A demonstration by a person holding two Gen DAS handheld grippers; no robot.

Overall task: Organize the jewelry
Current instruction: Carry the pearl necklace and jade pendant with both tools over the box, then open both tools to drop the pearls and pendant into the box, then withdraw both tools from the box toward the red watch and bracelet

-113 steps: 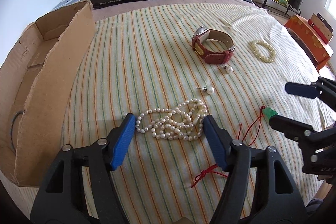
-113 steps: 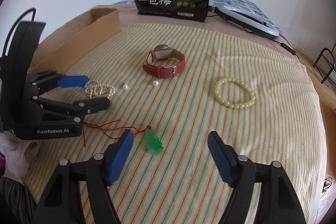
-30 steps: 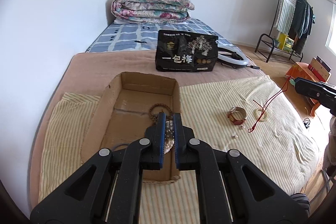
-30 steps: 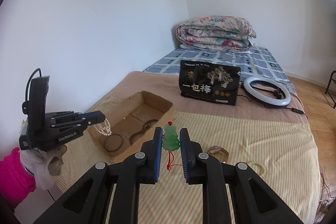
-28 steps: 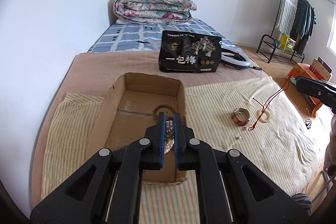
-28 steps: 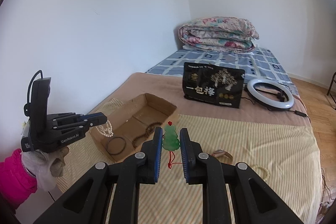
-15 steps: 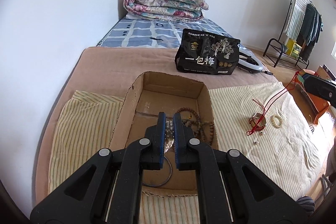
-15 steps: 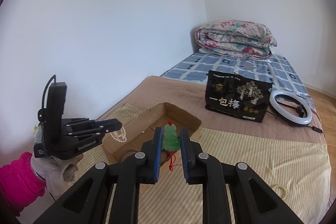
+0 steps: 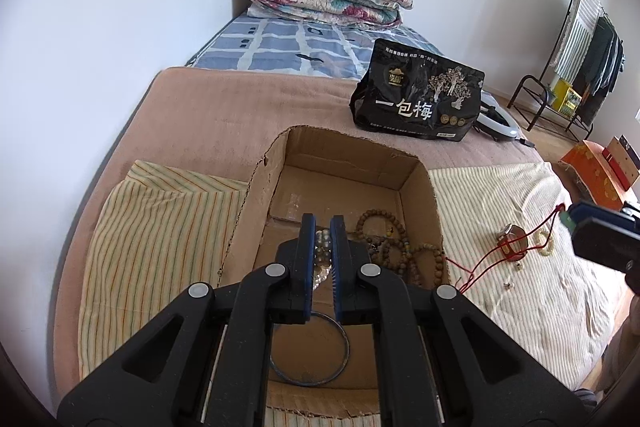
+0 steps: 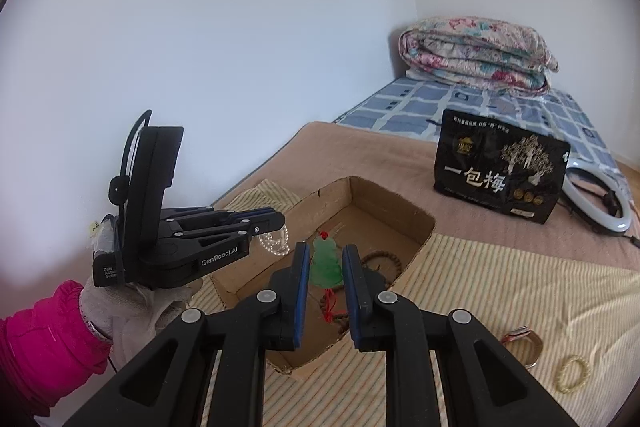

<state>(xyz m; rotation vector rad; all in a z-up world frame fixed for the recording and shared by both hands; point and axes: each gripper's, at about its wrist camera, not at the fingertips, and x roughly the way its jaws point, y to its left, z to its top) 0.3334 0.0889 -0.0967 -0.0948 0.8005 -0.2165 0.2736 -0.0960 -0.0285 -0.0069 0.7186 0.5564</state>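
1. Left hand-held gripper is clenched on the pearl necklace, which a few seconds ago lay in a heap on the striped cloth; now the strand hangs from the closed pads above the cardboard box, over the box's middle.
2. Right hand-held gripper is clamped on the green pendant. That piece also lay on the cloth a few seconds ago and is now lifted, with its red cord trailing down toward the box's right wall.
3. Over the last second both grippers have closed in on the box: in the right wrist view it sat farther off and now fills the space right behind the pendant.
4. Inside the box lie brown bead strands by its right wall and a dark bangle near its front wall, so some pieces are already sorted.
5. Both carried pieces look ready to be let go into the box, the necklace first by my judgement, since it already hangs inside the box's outline.
6. Right of the box, on the striped cloth, the red-strap watch and the pale bead bracelet remain to be collected.
7. Behind the box stands a black snack bag; it plays no part.
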